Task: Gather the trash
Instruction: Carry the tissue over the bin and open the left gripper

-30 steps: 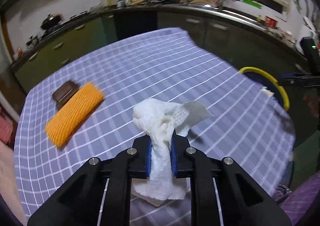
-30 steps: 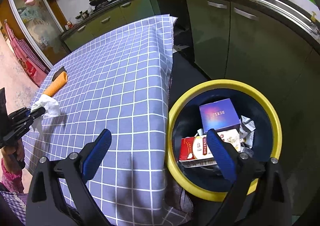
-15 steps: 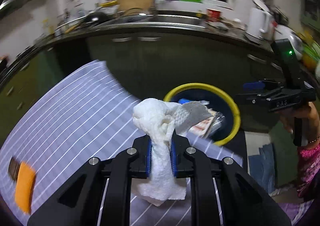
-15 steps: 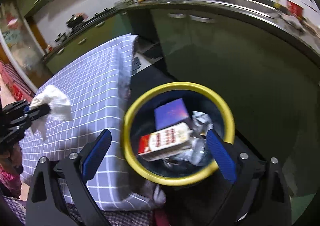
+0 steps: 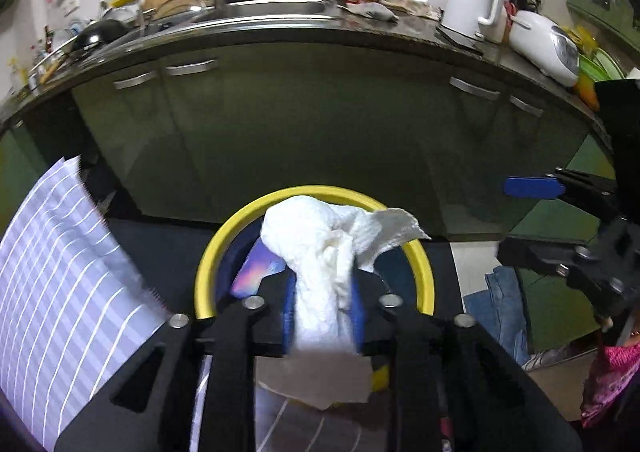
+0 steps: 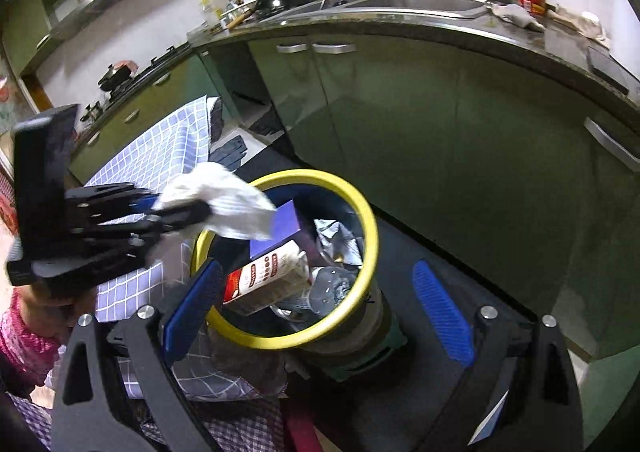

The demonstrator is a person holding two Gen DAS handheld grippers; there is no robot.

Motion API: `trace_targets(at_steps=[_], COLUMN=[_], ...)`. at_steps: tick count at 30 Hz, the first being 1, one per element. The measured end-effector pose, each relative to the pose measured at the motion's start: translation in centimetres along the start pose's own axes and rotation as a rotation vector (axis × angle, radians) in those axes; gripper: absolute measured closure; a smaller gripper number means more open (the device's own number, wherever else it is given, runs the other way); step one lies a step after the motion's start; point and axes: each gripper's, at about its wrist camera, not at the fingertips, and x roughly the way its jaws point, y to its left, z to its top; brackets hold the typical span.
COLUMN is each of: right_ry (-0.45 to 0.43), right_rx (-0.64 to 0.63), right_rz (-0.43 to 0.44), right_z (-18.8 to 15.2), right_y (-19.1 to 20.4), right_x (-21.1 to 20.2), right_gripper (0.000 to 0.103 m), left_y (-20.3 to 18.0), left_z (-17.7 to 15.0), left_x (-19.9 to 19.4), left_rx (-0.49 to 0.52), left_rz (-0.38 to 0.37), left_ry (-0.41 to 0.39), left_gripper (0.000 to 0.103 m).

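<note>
Two grippers are working over one bin. Nearest the left wrist camera, the left gripper (image 5: 324, 308) is carrying a crumpled white paper towel (image 5: 332, 248); its fingers have just been opening, and the towel is sitting between the blue pads (image 5: 289, 308), hanging below them and bunching above, looking slack rather than pinched. Just beyond the fingertips, the yellow-rimmed trash bin (image 5: 224, 244) is lying directly under the towel, so the release step seems to be in progress. From the right wrist view, the right gripper (image 6: 316, 308) is hovering with fingers spread wide and nothing between them, framing the bin's near side. Inside the bin, a red-and-white carton (image 6: 268, 280), a purple box (image 6: 280, 228), some crinkled silver wrapping (image 6: 336, 244) and what looks like a clear bottle are already piling up. To the left, the checked cloth (image 6: 168, 148) on the bench is draping close beside the bin, with the left gripper and towel reaching across over the bin's left rim. Farther back, green cabinets (image 6: 400, 124) are running under a cluttered counter with a sink (image 5: 260, 8) and a white kettle (image 5: 468, 8). Risks, as a judgement: the towel is light and fibrous, so it may be clinging to a pad instead of dropping; its long tail is overhanging near the rim on the bench side, so a drift that way could leave it draped on the rim or the cloth. The bin is looking fairly full, so the towel may perch on top.
</note>
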Motion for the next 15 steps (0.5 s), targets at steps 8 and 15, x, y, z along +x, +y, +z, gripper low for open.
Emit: trace_targets(at_steps=[8,15], right_ry=[-0.009,0.026], right_rx=[0.007,-0.055], right_rz=[-0.001,0.034], right_z=[-0.3,0.4], right_y=[-0.1,2.7], right_x=[-0.6,1.3], right_gripper=[0.010,0.010], left_y=[2.1,7.7], left_z=[-0.6,-7.4], left_x=[-1.2,-9.4], left_rx=[-0.063,-0.150], left_rz=[0.009,0.120], left_ry=[-0.046,-0.118], left_gripper=[0.033,0.027])
